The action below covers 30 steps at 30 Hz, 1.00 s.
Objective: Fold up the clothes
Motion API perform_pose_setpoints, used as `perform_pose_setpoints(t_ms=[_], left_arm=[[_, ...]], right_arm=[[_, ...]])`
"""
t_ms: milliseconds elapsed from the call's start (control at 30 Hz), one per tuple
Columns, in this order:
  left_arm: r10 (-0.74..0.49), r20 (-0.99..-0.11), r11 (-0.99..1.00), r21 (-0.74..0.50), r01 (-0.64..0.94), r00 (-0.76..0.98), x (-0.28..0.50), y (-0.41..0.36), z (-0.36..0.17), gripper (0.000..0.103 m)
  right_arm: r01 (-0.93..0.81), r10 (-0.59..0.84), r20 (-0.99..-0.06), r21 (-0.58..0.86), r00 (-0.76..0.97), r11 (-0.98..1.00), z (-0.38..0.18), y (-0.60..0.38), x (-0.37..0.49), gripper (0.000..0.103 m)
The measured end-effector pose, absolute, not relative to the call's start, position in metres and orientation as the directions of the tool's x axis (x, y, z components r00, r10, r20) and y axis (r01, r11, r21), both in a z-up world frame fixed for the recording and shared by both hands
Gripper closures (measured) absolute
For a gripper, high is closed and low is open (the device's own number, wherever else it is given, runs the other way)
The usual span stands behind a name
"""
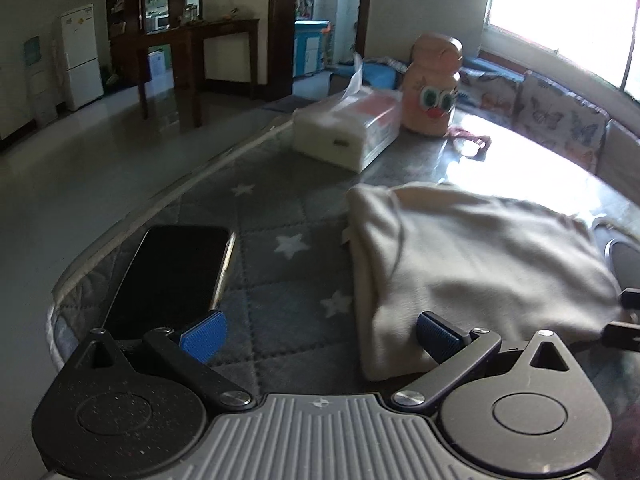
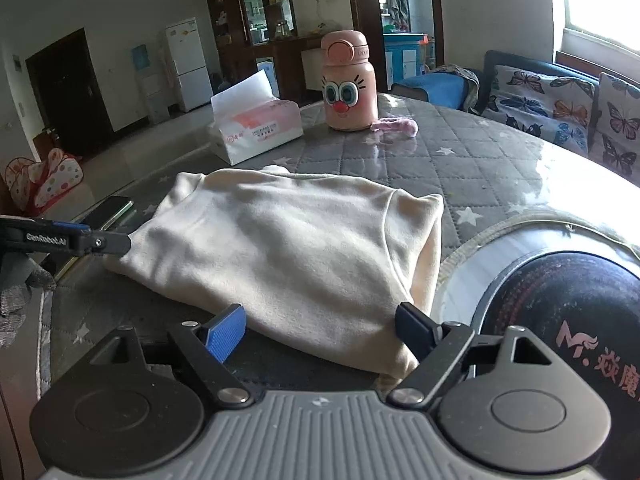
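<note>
Count on table: one folded cream garment (image 2: 288,248); one tissue pack (image 2: 256,130); one pink bottle with cartoon face (image 2: 349,88); one pink strap (image 2: 396,125) beside it; one phone (image 1: 172,276); one dark round object (image 2: 560,304) at table edge. Grippers: two, the left gripper (image 1: 320,334) and the right gripper (image 2: 320,332). Butterfly cushions (image 2: 536,98): at least two.

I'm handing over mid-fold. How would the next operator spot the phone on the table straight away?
Start at the grey star-quilted table and find the folded cream garment in its middle. The phone lies flat near the table's edge, apart from the garment on the side away from the window. It is the only thin, black, glossy slab there.
</note>
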<state>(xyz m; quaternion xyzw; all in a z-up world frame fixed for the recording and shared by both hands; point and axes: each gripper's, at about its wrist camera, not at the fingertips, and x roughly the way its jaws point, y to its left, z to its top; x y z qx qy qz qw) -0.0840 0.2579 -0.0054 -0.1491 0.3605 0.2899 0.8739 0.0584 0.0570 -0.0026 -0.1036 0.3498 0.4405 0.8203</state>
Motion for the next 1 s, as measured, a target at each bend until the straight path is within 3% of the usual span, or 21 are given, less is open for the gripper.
perform_pose_setpoints(t_ms=[200, 600, 1000], left_arm=[[0.389, -0.72, 0.788, -0.064, -0.613, 0.575, -0.089, 0.258, -0.006, 0.0], [0.362, -0.692, 0.814, -0.092, -0.574, 0.625, -0.096, 0.241, 0.007, 0.0], [0.352, -0.676, 0.833, -0.089, -0.546, 0.647, -0.101, 0.224, 0.014, 0.0]], right_arm=[[-0.797, 0.657, -0.655, 0.135, 0.374, 0.588, 0.002, 0.054, 0.054, 0.016], [-0.794, 0.671, -0.615, 0.117, 0.414, 0.597, 0.015, 0.046, 0.038, 0.0], [-0.784, 0.653, -0.593, 0.057, 0.471, 0.618, 0.017, 0.046, 0.019, 0.0]])
